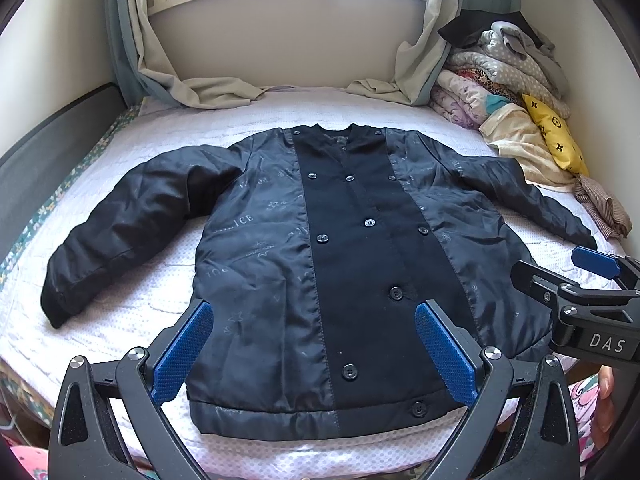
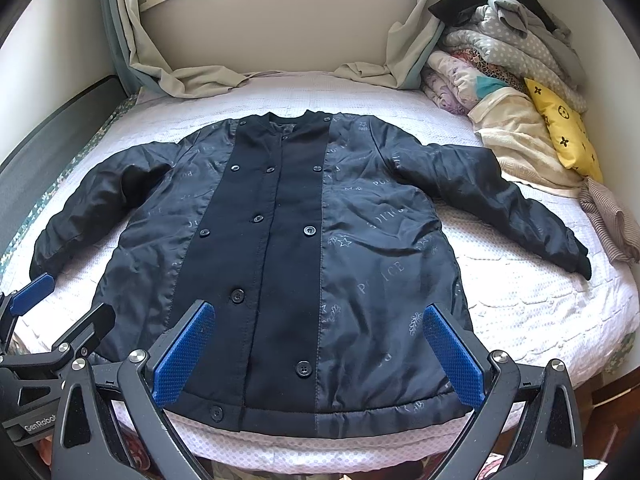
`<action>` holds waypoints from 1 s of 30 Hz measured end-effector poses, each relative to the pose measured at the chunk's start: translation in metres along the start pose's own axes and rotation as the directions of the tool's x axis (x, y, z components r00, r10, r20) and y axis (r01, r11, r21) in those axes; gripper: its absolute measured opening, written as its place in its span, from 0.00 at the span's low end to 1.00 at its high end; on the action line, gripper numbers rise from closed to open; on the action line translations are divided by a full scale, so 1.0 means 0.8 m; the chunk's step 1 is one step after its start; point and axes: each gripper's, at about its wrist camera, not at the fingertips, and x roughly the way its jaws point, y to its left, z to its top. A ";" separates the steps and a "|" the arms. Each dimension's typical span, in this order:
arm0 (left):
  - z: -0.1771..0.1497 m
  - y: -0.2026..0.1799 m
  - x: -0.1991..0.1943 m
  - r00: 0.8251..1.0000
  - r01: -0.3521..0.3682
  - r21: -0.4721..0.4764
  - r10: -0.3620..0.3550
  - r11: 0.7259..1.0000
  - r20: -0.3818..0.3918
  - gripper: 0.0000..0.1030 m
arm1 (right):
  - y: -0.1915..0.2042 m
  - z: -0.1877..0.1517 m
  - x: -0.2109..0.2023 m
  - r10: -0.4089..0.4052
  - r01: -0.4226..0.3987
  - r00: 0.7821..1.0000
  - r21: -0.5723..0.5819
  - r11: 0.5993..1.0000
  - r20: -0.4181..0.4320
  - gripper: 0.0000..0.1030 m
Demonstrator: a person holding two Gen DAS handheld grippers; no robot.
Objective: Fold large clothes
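Observation:
A black button-front jacket lies flat and face up on the white bed, collar toward the window, both sleeves spread out sideways. My left gripper hovers open above the jacket's lower left half, nothing between its blue pads. My right gripper hovers open over the lower right half near the hem, also holding nothing. The right gripper also shows at the right edge of the left wrist view, and the left gripper at the left edge of the right wrist view.
A pile of folded bedding and clothes with a yellow pillow fills the bed's far right corner. Curtains drape onto the bed below the window. A dark bed rail runs along the left. A hand shows at lower right.

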 end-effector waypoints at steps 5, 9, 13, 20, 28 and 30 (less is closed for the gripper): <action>0.000 0.000 0.001 1.000 0.001 0.003 -0.001 1.000 -0.003 0.99 | 0.001 0.000 0.000 0.000 0.000 1.000 0.000 1.000 0.000 1.00; 0.001 0.001 0.000 1.000 0.002 0.003 -0.002 1.000 0.000 0.99 | 0.001 0.001 0.001 0.000 0.000 1.000 0.001 1.000 0.001 1.00; -0.001 0.001 0.000 1.000 0.001 0.003 -0.001 1.000 0.002 0.99 | 0.002 0.001 0.001 0.001 -0.001 1.000 0.002 1.000 0.001 1.00; 0.001 0.001 0.000 1.000 0.003 0.002 -0.003 1.000 -0.002 0.99 | 0.002 0.001 0.001 0.003 -0.003 1.000 0.000 1.000 0.001 1.00; 0.001 0.001 0.000 1.000 0.003 0.003 -0.003 1.000 -0.001 0.99 | 0.000 0.000 0.000 0.003 -0.003 1.000 0.001 1.000 0.001 1.00; 0.002 0.001 0.000 1.000 0.003 0.003 -0.003 1.000 -0.001 0.99 | 0.000 0.000 0.000 0.003 -0.003 1.000 0.002 1.000 0.001 1.00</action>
